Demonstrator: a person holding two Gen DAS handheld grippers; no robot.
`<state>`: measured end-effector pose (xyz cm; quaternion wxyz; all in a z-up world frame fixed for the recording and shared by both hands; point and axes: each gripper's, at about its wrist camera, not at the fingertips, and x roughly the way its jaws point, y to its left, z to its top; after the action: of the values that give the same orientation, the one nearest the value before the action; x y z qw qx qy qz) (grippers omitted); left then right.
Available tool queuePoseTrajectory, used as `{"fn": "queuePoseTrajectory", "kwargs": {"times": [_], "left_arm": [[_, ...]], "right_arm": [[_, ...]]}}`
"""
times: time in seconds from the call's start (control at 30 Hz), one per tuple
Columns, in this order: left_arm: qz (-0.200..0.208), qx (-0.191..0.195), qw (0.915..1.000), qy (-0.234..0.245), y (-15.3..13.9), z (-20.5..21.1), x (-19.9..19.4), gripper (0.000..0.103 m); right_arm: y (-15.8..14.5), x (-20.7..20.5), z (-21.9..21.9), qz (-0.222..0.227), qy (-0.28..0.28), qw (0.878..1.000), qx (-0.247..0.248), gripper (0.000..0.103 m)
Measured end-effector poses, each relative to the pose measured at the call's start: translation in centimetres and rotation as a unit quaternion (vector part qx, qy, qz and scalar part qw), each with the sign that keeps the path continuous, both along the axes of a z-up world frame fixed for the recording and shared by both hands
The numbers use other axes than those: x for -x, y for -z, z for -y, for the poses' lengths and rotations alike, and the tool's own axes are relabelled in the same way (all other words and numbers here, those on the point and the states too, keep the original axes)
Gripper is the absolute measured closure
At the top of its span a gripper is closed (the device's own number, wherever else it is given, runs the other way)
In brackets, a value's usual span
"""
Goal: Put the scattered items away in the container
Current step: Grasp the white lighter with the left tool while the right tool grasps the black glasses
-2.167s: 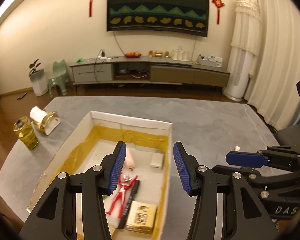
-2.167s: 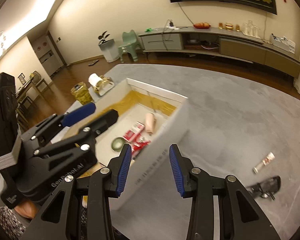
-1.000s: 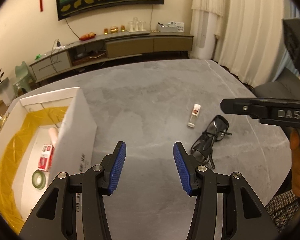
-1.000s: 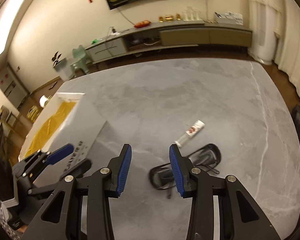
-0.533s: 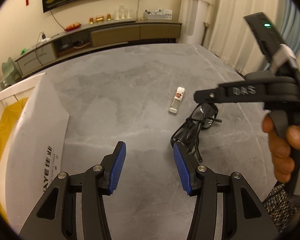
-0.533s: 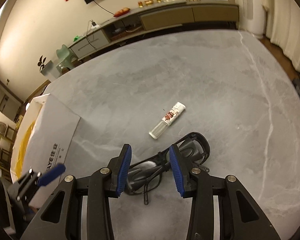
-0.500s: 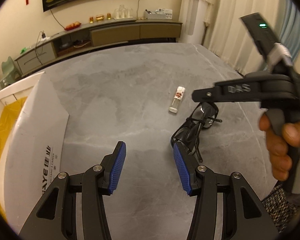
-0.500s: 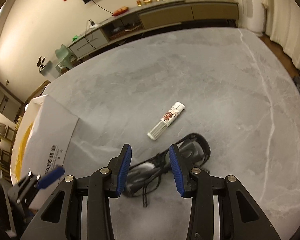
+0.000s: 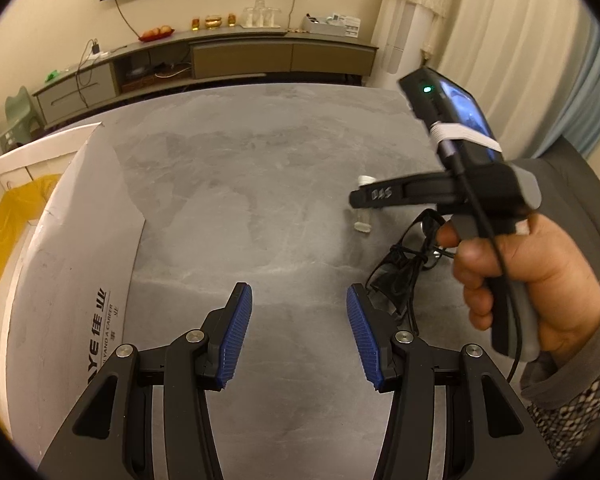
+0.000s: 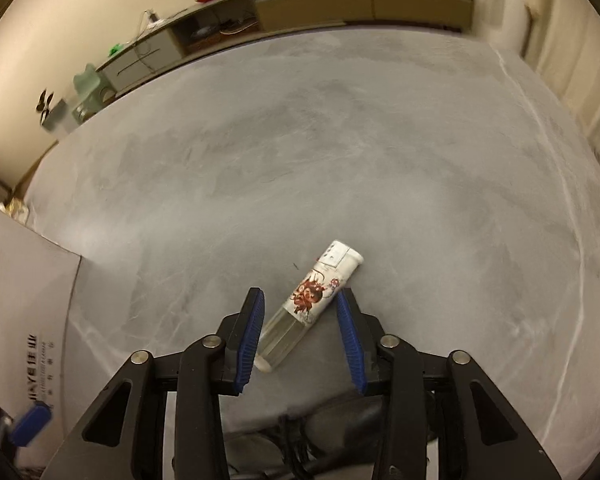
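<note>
Matt grey stone-look table (image 10: pixel 300 140), clear glossy plastic tube (image 10: pixel 308 304), white cardboard box (image 9: pixel 72 280)

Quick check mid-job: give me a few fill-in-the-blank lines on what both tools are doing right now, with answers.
1. The small bottle lies between the fingers of the ____ tool.
2. That tool's jaws are ____.
3. The black glasses rest on the grey ____.
4. The left tool holds ____.

Answers: right; open; table; nothing
</note>
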<state>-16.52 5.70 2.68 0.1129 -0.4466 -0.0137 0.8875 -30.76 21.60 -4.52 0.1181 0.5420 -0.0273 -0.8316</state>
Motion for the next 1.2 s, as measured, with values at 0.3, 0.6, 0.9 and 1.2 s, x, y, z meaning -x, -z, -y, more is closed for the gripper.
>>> {"fn": "queuePoseTrajectory", "kwargs": {"times": [0.3,0.6,0.9,1.2], "left_arm": [[0.014,0.007,0.9999,-0.004,0.4,0.3,0.3,0.051],[0.011,0.013,0.9998,-0.007,0.5,0.0,0.5,0.051],[0.018,0.023,0.9991,0.03,2.5,-3.0,0.8,0.051],[0.0,0.008,0.9998,-0.018,1.7,-1.9,5.5,0.051]], "right_arm": [[0.4,-2.9,4.1,0.033,-0.08,0.995,0.045,0.077],[-3.4,-7.2,-3.3,0.015,-0.037,0.996,0.081,0.066],[-0.3,-7.6,-6.8,0.016,0.001,1.0,-0.003,0.059],[-2.9,-7.7,-8.4,-0.005,0.044,0.997,0.061,0.053]]}}
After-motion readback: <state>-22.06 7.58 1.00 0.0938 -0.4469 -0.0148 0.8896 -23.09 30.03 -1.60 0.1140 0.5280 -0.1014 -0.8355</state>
